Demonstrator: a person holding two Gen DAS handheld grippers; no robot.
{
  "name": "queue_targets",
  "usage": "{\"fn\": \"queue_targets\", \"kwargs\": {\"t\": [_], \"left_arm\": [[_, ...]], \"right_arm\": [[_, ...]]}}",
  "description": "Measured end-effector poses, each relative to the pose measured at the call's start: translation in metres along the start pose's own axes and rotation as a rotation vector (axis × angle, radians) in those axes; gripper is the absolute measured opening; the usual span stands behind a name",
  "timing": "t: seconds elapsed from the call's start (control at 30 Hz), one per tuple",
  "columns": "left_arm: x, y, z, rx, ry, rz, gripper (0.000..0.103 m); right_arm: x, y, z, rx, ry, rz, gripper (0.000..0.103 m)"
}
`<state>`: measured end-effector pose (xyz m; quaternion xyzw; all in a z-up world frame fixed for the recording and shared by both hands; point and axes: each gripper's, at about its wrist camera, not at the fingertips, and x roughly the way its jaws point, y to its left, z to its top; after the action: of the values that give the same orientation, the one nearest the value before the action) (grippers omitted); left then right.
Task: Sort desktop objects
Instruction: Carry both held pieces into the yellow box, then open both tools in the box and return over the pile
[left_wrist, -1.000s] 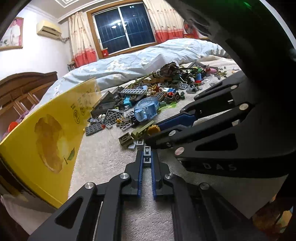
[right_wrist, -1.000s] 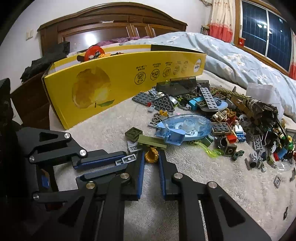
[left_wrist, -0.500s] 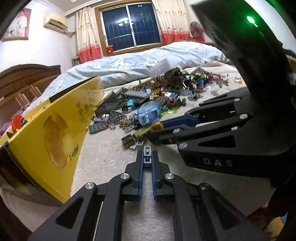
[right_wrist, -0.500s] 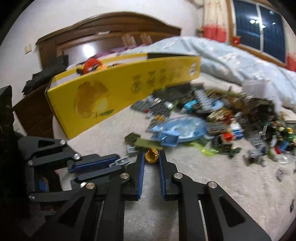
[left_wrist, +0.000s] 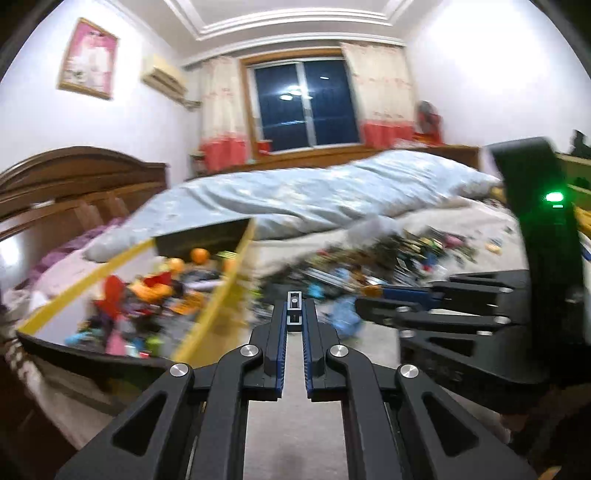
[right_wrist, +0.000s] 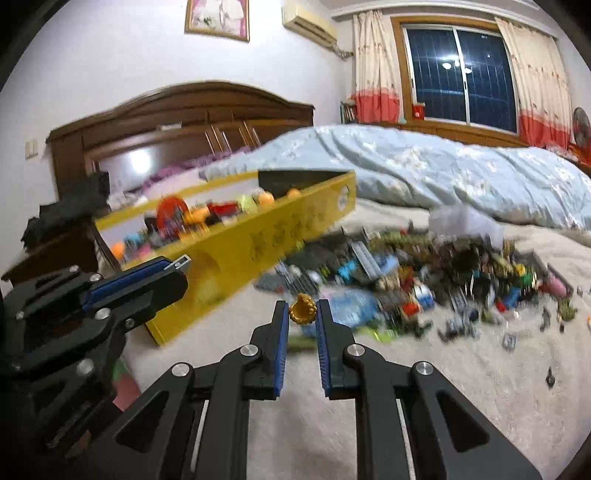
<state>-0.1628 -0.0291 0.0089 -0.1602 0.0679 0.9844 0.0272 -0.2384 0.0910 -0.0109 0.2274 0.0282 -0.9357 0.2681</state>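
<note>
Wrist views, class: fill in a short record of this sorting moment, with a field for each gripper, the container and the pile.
left gripper: shut on a small grey brick plate
right gripper: shut on a small gold piece
container: yellow box, open, coloured toy pieces inside
pile: loose building bricks on a cream blanket, right of the box
image quality: motion blur

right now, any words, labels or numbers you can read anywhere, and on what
None can be read.
yellow box: dark printed marks and a pale round sign along its side, smeared by motion blur, unreadable.
framed picture on the wall: pink, no lettering can be made out.
air conditioner: no legible badge.
left tongs and right tongs: no lettering shows on either.
</note>
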Motion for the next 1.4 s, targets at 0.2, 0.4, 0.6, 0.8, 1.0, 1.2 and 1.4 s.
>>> {"fn": "queue_targets", "kwargs": {"t": [0.2, 0.4, 0.6, 0.8, 1.0, 1.2, 1.4], "left_arm": [[-0.005, 0.038, 0.021, -0.051, -0.052, 0.136, 0.009], [0.014, 0.09, 0.024, -0.145, 0.0, 0.26, 0.009], [0.041, 0.131, 0.02, -0.213, 0.115, 0.355, 0.009], [0.061, 0.143, 0.003, -0.222, 0.217, 0.382, 0.009], [0.076, 0.147, -0.003, -0.252, 0.276, 0.355, 0.009], [0.075, 0.145, -0.004, -0.254, 0.262, 0.394, 0.011], [0.072, 0.147, -0.004, -0.256, 0.264, 0.432, 0.028]], "right_arm": [[0.005, 0.034, 0.034, -0.069, -0.064, 0.033, 0.014], [0.037, 0.075, 0.054, -0.128, -0.045, 0.127, 0.014], [0.078, 0.102, 0.067, -0.183, 0.037, 0.185, 0.014], [0.103, 0.113, 0.057, -0.194, 0.079, 0.197, 0.014], [0.106, 0.116, 0.056, -0.235, 0.072, 0.153, 0.014], [0.103, 0.111, 0.052, -0.21, 0.036, 0.151, 0.017], [0.096, 0.11, 0.056, -0.232, -0.005, 0.058, 0.046]]}}
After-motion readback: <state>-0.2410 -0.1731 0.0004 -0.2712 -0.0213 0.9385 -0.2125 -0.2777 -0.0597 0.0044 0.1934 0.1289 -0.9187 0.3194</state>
